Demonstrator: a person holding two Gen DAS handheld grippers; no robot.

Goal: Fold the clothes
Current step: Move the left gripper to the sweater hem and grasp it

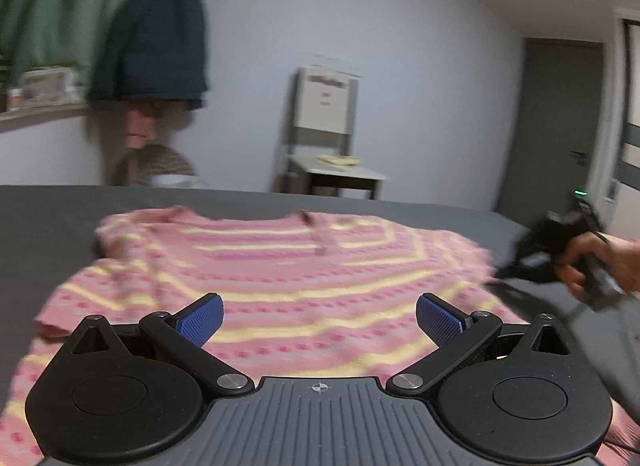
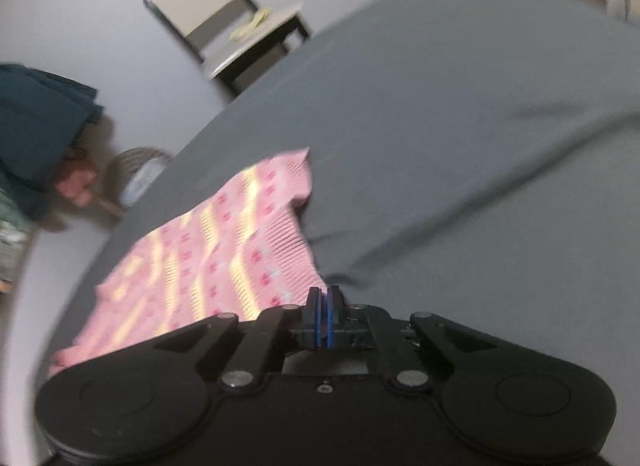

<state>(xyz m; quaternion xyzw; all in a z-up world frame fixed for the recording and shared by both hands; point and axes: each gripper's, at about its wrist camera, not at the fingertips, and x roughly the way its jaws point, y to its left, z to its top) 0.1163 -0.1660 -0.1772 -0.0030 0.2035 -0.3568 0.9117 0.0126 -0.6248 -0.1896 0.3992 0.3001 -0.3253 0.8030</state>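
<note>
A pink and yellow striped sweater lies spread flat on the grey bed, its near hem running under the left gripper, whose blue pads stand wide apart above the knit with nothing between them. Over at the sweater's right edge, the right gripper has its pads pressed together, seemingly on nothing, though the blur makes that hard to judge.

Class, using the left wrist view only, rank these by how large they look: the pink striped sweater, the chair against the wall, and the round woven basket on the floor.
1. pink striped sweater, though nearness to the camera enlarges it
2. chair
3. woven basket, partly hidden behind the bed edge
</note>
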